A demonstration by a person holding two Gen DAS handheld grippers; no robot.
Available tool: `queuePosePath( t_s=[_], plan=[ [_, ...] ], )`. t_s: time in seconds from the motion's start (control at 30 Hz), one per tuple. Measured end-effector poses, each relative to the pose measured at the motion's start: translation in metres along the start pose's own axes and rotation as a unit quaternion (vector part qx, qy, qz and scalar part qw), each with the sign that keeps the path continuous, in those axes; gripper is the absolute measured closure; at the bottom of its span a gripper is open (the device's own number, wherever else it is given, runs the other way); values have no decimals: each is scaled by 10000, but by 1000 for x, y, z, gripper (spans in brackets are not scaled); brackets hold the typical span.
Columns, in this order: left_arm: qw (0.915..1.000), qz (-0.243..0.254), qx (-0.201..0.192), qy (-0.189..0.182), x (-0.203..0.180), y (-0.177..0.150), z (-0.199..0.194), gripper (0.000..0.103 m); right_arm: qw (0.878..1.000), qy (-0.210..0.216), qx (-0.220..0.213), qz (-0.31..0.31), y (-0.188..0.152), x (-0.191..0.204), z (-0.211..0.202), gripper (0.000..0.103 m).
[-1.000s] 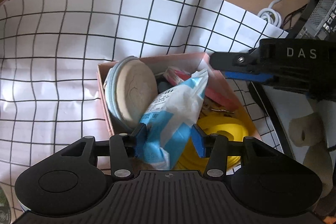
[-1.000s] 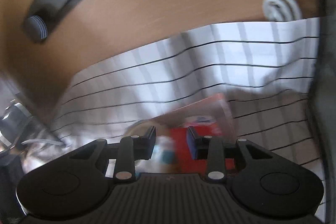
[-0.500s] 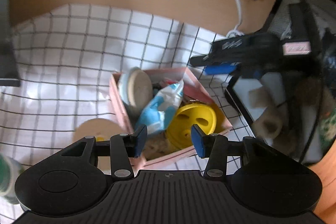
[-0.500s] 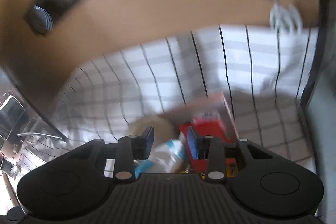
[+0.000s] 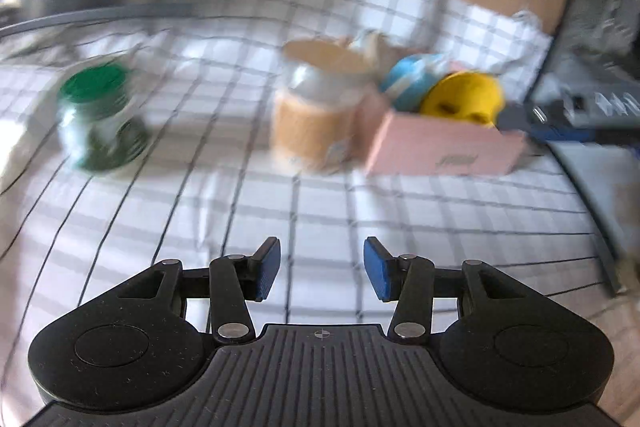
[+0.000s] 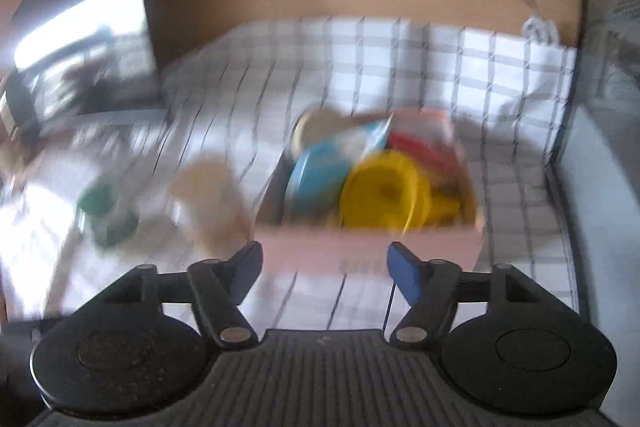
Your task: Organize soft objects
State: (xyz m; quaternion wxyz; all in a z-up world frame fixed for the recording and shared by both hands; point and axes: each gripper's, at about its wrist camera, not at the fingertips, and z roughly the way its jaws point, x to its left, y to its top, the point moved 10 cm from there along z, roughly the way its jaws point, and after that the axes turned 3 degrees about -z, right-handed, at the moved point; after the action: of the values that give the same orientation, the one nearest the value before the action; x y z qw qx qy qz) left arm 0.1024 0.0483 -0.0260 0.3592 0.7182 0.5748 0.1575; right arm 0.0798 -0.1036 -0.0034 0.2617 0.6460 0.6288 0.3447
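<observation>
Fingers of the left gripper (image 5: 322, 269) stand apart, empty; the right gripper (image 6: 324, 277) is opening, empty, below the pink box (image 6: 372, 247) at frame centre.

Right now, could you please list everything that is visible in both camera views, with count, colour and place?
Pink cardboard box: one, pink, on the cloth, right of centre.
Yellow round plastic item: one, yellow, inside the box.
Blue soft pouch: one, light blue, inside the box, beside the yellow item.
Red flat item: one, red, at the box's back.
Tan cup-shaped container: one, beige-orange, touching the box's left side.
Green-lidded jar: one, green, far left.
White checked cloth: one, under everything.
Left gripper: open, empty.
Right gripper: jaws opening, empty.
</observation>
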Motion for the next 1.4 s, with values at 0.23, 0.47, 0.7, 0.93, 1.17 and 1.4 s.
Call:
queuePosePath(
  t_s=[0.23,0.47,0.7,0.93,1.17,1.4],
  plan=[
    [9960,52,-139,880,-24,-44,6,49,9965,293,753,-214,-68,-13,33,29],
    [9909,-331,-395,1243,-35,-44,10,35,9950,-114,459,-883,-75,-18,42,12],
    [9833,-471,-743,1592,-40,-49,10,34,9968,-316,246,-692,-79,-37,41,0],
    [9809,-547,-769,1703,-41,-48,10,34,9963,-159,59,-842,-80,-38,40,0],
    [9808,-529,-787,1702,-41,-49,9,34,9963,-167,-149,-831,-79,-37,39,0],
    [9811,-524,-789,1689,-40,-49,9,34,9963,-146,-167,-835,-78,-37,41,0]
  ],
)
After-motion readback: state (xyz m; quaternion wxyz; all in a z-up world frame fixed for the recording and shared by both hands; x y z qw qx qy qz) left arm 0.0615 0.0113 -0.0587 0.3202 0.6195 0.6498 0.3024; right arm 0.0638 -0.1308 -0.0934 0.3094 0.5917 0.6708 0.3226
